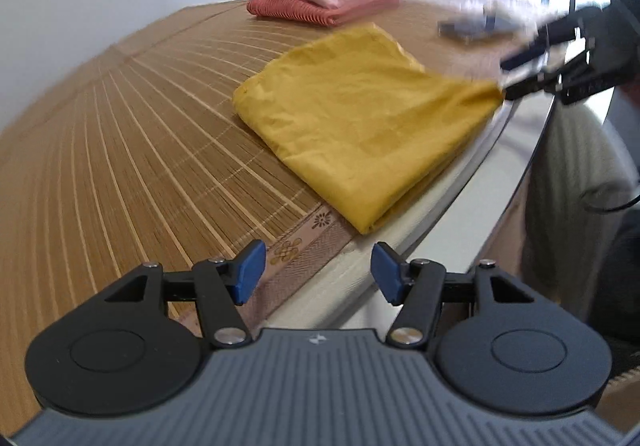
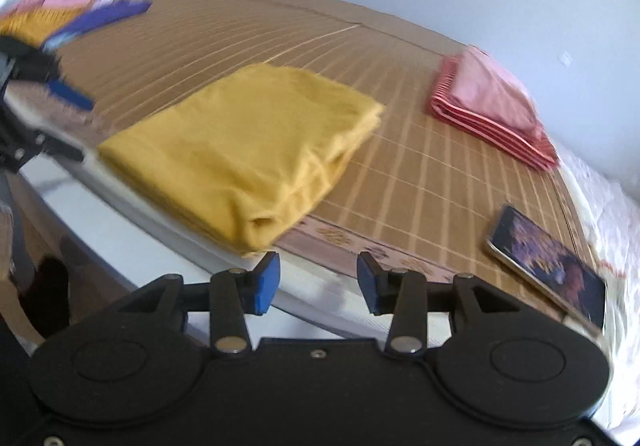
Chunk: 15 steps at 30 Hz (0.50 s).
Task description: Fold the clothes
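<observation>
Grippers, left gripper (image 1: 318, 273) and right gripper (image 2: 318, 283), gape empty; lift folded mustard-yellow cloth garment (image 1: 360, 118) by both near corners, evenly.

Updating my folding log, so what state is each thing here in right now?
yellow garment: folded, lying at the mat's edge
pink clothes: folded, stacked
unfolded pile: loose, blurred
phone: lying flat, screen lit
left gripper: open, empty
right gripper: open, nothing between its fingers
</observation>
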{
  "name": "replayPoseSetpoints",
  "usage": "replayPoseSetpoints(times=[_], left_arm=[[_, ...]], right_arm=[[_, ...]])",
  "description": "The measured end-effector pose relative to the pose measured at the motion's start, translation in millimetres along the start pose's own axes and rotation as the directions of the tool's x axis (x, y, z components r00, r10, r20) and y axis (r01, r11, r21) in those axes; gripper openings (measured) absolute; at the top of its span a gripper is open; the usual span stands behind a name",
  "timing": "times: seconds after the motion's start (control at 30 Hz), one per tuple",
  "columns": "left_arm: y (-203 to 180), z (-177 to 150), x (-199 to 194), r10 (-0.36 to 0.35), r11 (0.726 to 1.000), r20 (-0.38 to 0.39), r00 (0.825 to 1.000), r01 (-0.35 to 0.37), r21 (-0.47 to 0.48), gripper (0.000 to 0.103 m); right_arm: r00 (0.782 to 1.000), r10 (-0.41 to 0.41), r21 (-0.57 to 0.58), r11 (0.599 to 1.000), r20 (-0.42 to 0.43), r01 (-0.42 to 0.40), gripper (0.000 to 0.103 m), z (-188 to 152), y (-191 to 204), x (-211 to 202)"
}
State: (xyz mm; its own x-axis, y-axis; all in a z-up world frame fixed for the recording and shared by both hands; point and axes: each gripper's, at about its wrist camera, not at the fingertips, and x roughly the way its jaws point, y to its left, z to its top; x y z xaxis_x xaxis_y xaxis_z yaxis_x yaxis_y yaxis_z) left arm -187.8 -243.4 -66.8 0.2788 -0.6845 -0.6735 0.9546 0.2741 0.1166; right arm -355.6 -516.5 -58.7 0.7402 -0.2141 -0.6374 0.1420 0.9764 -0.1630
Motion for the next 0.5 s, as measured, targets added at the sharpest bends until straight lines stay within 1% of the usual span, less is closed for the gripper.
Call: replayPoseSetpoints(times=[0.07, 0.1, 0.13, 0.17, 0.23, 0.27, 0.3, 0.33, 0.37, 0.4, 0.43, 0.5], left_arm=[[12.4, 4.8, -5.3, -0.043, 0.996, 0.037, 0.998, 0.046, -0.077, 0.064], [17.5, 8.9, -6.3, -0.055, 0.992, 0.062, 0.997, 0.062, -0.110, 0.064], [22.6, 13.5, -5.0, -0.073, 0.986, 0.086, 0.994, 0.085, -0.144, 0.065], [27.7, 18.4, -0.9, -0.095, 0.977, 0.109, 0.989, 0.114, -0.181, 0.065], [37.4, 28.1, 9.5, -0.136, 0.954, 0.144, 0.980, 0.169, -0.248, 0.065], [41.0, 32.4, 18.7, -0.154, 0.943, 0.144, 0.978, 0.189, -0.274, 0.065], [44.7, 36.8, 27.9, -0.172, 0.931, 0.143, 0.975, 0.208, -0.300, 0.065], [46.7, 40.5, 37.4, -0.180, 0.925, 0.135, 0.974, 0.214, -0.313, 0.065], [46.9, 43.6, 47.0, -0.177, 0.928, 0.117, 0.977, 0.206, -0.310, 0.065], [47.3, 45.8, 55.8, -0.175, 0.931, 0.102, 0.979, 0.198, -0.308, 0.065], [48.7, 46.6, 63.4, -0.175, 0.929, 0.088, 0.981, 0.194, -0.314, 0.065], [53.3, 46.5, 73.7, -0.197, 0.912, 0.081, 0.977, 0.213, -0.350, 0.065]], right_arm=[[0.999, 0.024, 0.070, 0.997, 0.026, -0.026, 0.045, -2.2, -15.0, -10.5], [0.997, 0.043, 0.108, 0.993, 0.057, -0.049, 0.049, -0.5, -21.5, -12.7], [0.994, 0.073, 0.153, 0.985, 0.085, -0.085, 0.056, 2.1, -28.6, -13.7], [0.988, 0.102, 0.196, 0.973, 0.114, -0.123, 0.057, 4.8, -35.8, -14.7], [0.974, 0.163, 0.282, 0.938, 0.159, -0.203, 0.060, 13.4, -48.2, -6.0], [0.964, 0.195, 0.323, 0.914, 0.180, -0.246, 0.061, 17.5, -54.0, -0.1], [0.953, 0.230, 0.364, 0.886, 0.196, -0.289, 0.064, 21.0, -59.0, 7.8], [0.947, 0.253, 0.397, 0.862, 0.200, -0.314, 0.065, 24.7, -62.8, 17.8], [0.939, 0.276, 0.429, 0.837, 0.204, -0.339, 0.065, 28.3, -66.5, 27.8], [0.938, 0.282, 0.443, 0.828, 0.200, -0.343, 0.065, 32.4, -68.2, 38.9], [0.944, 0.274, 0.453, 0.829, 0.185, -0.329, 0.065, 36.1, -68.2, 48.5], [0.954, 0.259, 0.471, 0.829, 0.153, -0.301, 0.065, 42.3, -67.6, 66.6]])
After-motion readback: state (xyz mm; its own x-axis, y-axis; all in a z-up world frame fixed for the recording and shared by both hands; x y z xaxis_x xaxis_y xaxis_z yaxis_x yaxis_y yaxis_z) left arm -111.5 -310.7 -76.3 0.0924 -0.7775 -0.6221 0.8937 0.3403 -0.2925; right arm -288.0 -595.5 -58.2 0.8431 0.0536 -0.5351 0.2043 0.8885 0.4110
